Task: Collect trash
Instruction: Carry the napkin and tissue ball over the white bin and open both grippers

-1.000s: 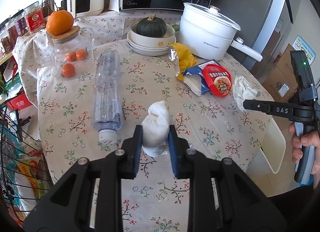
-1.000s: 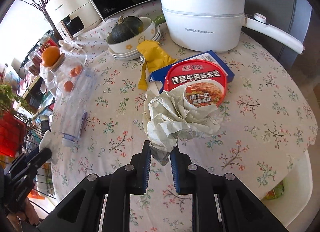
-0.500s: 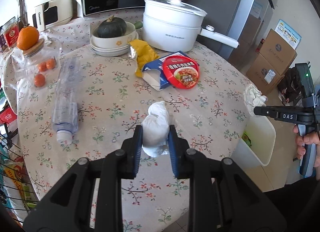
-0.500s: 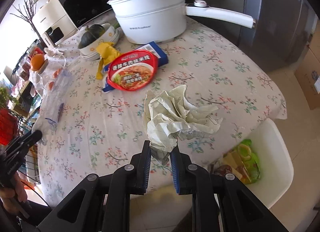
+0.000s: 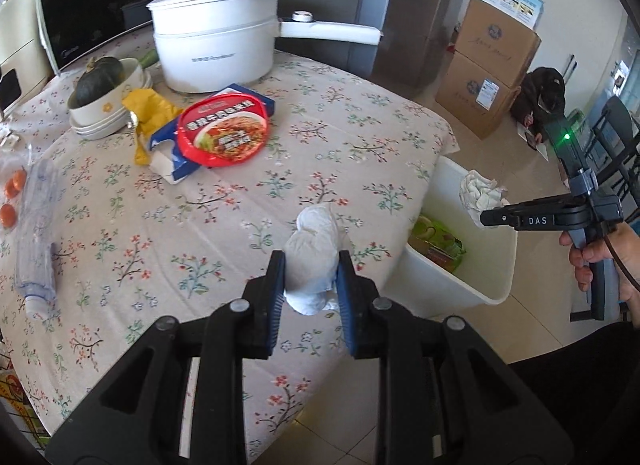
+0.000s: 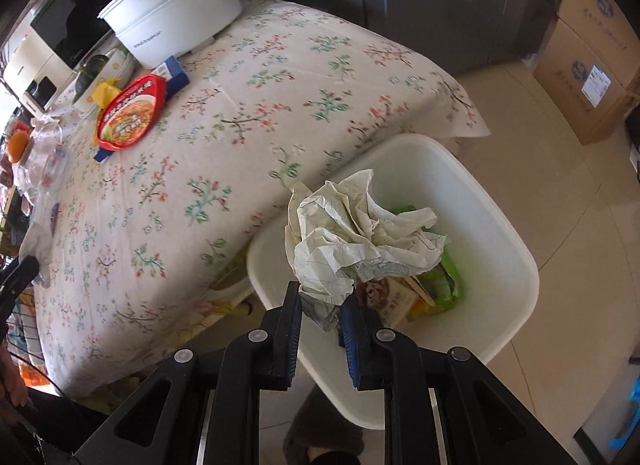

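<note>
since a second ago you've carried your right gripper [image 6: 320, 315], clamped on the crumpled paper [image 6: 360, 239], over the white bin [image 6: 500, 317], so release it next, then bring over the tissue wad [image 5: 314, 261] pinched in your left gripper [image 5: 311, 285].

Two near downward views; shared bin [image 5: 496, 265]

Open bin [image 6: 500, 225] mouth beside table [image 6: 280, 77]

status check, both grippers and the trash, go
Left gripper shut on white tissue wad, over table edge. Right gripper shut on crumpled paper, above white bin. Nothing blocking.
</note>
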Tool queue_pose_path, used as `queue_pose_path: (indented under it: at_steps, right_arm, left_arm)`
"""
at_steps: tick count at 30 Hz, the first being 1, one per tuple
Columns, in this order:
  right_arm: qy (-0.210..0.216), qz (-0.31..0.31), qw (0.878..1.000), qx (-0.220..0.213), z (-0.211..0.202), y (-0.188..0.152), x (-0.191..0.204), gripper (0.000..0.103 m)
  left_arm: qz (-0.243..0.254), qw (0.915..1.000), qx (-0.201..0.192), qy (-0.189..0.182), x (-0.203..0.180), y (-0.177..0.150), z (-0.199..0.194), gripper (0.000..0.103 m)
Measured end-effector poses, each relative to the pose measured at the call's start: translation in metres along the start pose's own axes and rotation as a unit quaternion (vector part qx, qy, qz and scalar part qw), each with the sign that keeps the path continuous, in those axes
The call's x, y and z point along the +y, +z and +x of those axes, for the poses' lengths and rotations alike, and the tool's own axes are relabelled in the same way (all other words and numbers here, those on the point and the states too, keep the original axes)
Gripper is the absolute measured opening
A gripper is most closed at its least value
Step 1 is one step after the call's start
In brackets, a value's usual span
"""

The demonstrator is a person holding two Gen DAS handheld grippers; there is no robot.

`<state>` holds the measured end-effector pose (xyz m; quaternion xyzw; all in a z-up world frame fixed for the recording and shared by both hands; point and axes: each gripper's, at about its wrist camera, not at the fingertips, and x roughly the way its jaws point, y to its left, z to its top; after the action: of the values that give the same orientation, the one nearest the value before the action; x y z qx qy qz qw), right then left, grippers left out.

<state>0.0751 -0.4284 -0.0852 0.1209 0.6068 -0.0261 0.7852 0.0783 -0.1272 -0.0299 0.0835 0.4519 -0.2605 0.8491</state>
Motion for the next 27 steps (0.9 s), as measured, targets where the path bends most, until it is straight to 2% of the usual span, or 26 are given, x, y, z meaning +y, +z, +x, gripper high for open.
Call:
queue_pose_path:
  at_steps: [8, 10, 12, 13, 20, 27]
  right_arm:
    - [0.000, 0.023, 0.999, 0.033, 0.016, -0.014, -0.031, 0.024]
    - [0.005, 0.029, 0.999, 0.038, 0.017, -0.016, -0.035, 0.034]
    - [0.008, 0.033, 0.999, 0.034, 0.014, -0.017, -0.039, 0.049]
    - [0.006, 0.034, 0.999, 0.031, 0.012, -0.017, -0.040, 0.051]
    - [-0.004, 0.037, 0.999, 0.016, -0.001, -0.019, -0.047, 0.053]
    - [-0.008, 0.047, 0.999, 0.012, -0.005, -0.021, -0.058, 0.054]
  left_arm:
    - [0.040, 0.9983, 0.018, -0.039, -0.055, 0.005, 0.028, 0.027]
    - [0.049, 0.9975, 0.020, -0.047, -0.067, 0.007, 0.037, 0.027]
    - [0.055, 0.9965, 0.024, -0.058, -0.079, 0.010, 0.045, 0.027]
    - [0.058, 0.9960, 0.026, -0.063, -0.084, 0.011, 0.049, 0.027]
    - [0.077, 0.9924, 0.036, -0.089, -0.119, 0.019, 0.075, 0.027]
    - [0.101, 0.9893, 0.042, -0.097, -0.145, 0.026, 0.100, 0.028]
